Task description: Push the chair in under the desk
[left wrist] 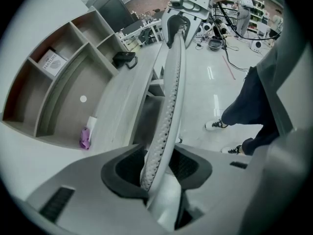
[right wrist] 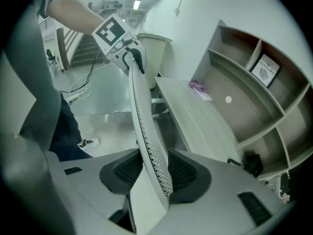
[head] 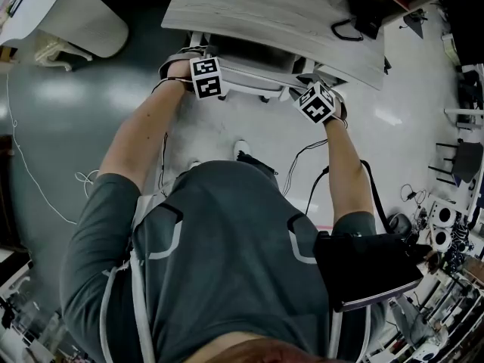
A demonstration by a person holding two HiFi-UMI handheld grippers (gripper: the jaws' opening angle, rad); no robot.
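Both pairs of jaws are clamped on the top edge of the white mesh chair backrest (head: pixel 253 78): the left gripper (left wrist: pixel 159 168) has the perforated rim pinched between its dark pads near one end, and the right gripper (right wrist: pixel 154 173) grips it the same way near the other end, each showing up at the far end of the rim in the other's view. From above, the left gripper (head: pixel 203 66) and right gripper (head: pixel 318 97) sit well apart along the rim, with the person's arms stretched straight out to them. The chair backrest (left wrist: pixel 171 97) stands upright just beside the near edge of the pale wood-grain desk (head: pixel 280 13), parallel to it, and whatever there is of the seat lies out of sight beneath the top. On the desk (left wrist: pixel 122 106) a small purple object (left wrist: pixel 85 138) lies toward one end and a black object (left wrist: pixel 124 58) sits toward the other. Behind the desktop rises a shelf unit (right wrist: pixel 254 102) with open compartments, one holding a white card or book (right wrist: pixel 266 70) propped upright. A pale round bin (right wrist: pixel 146 45) stands on the floor by the desk's end. The person's white-soled shoes (left wrist: pixel 215 125) are planted on the glossy floor behind the chair, and a thin cable (head: pixel 30 172) trails across the floor to the left.
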